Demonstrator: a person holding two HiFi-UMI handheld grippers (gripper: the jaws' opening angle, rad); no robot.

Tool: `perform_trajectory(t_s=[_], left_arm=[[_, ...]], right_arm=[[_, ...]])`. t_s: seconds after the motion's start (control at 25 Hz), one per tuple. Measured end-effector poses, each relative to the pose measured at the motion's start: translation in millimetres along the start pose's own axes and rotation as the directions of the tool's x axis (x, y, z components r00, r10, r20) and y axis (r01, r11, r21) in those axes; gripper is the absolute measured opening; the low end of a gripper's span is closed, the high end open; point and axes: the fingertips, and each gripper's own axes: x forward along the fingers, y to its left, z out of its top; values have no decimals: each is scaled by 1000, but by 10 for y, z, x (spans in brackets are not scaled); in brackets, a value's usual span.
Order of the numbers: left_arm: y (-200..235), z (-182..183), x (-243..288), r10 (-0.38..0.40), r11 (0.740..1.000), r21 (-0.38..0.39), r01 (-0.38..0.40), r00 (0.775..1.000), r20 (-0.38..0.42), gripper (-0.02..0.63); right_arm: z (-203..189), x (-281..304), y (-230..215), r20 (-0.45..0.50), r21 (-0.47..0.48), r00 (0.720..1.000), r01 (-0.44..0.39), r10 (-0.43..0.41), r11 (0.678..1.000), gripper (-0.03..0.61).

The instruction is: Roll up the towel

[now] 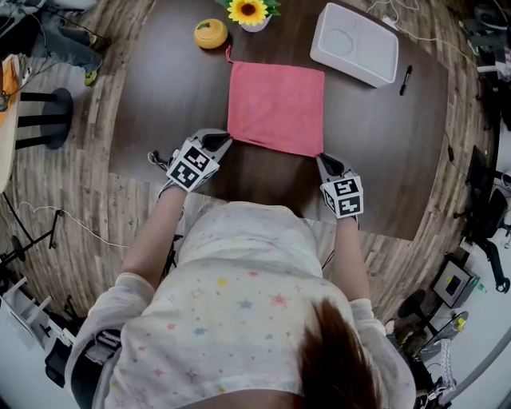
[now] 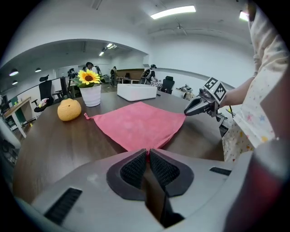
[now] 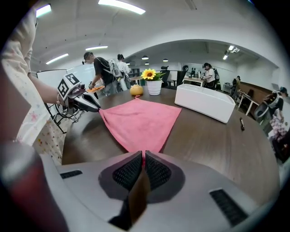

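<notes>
Looked down on a big dark round table (image 1: 160, 96), roomy enough for working flat. Found the pink towel (image 1: 276, 106) spread out flat around the middle of it, squared up toward the person (image 1: 239, 319), probably laid that way for rolling from the near edge away. Spotted a white tray (image 1: 375, 72) parked at the far right, well apart from the towel, plus a sunflower pot (image 1: 248, 11) and a yellow-orange fruit thing (image 1: 211, 33) along the far edge, near the towel's far left corner, all seemingly kept out of the rolling path. Noticed a black pen (image 1: 406, 80) just beside the tray too. Then down to the small stuff: caught the left gripper (image 1: 222, 142) at the towel's near left corner, closed up, with a sliver of pink pinched between the pads (image 2: 136, 170). Caught the right gripper (image 1: 323, 160) mirroring that at the near right corner, likewise clamped on a bit of pink. Saw both angled down at the tabletop, one per corner, presumably for keeping the near edge straight and even. Guessed no roll started yet, going by the fully flat cloth. Would've called the next bit turning that near edge over evenly, with a lopsided roll as the main risk.
</notes>
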Motion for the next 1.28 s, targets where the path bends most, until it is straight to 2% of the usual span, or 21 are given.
perform_trajectory(t_s=[0.24, 0.4, 0.52, 0.6, 0.72, 0.92, 1.12, 1.28], left_arm=[[-35, -85, -37, 33, 999, -15, -33, 999, -3, 31], [-103, -158, -57, 15, 1000, -20, -15, 1000, -15, 31], [-141, -250, -97, 4, 1000, -24, -5, 999, -38, 88], [-131, -277, -160, 12, 1000, -26, -13, 999, -35, 94], [-92, -262, -239, 26, 999, -32, -26, 1000, -18, 94], [-60, -188, -284, 27, 999, -22, -27, 1000, 6, 94], [-51, -182, -271, 7, 1000, -7, -7, 1000, 14, 94], [-6, -109, -218, -18, 1000, 18, 18, 1000, 22, 94]], right_arm=[[-135, 32, 84, -35, -11, 999, -5, 4, 1000, 29], [-171, 7, 112, -47, -15, 999, 2, -2, 1000, 42], [-88, 14, 151, -33, -25, 999, 6, -7, 1000, 58], [-8, 54, 192, -21, -34, 1000, 12, -13, 999, 58], [47, 167, 237, -32, -51, 999, 16, -18, 999, 61], [-106, 269, 240, -97, -44, 995, 22, -26, 999, 77], [-203, 173, 251, -104, -46, 994, 38, -43, 998, 82], [-146, 87, 223, -78, 5, 995, 68, -68, 998, 83]])
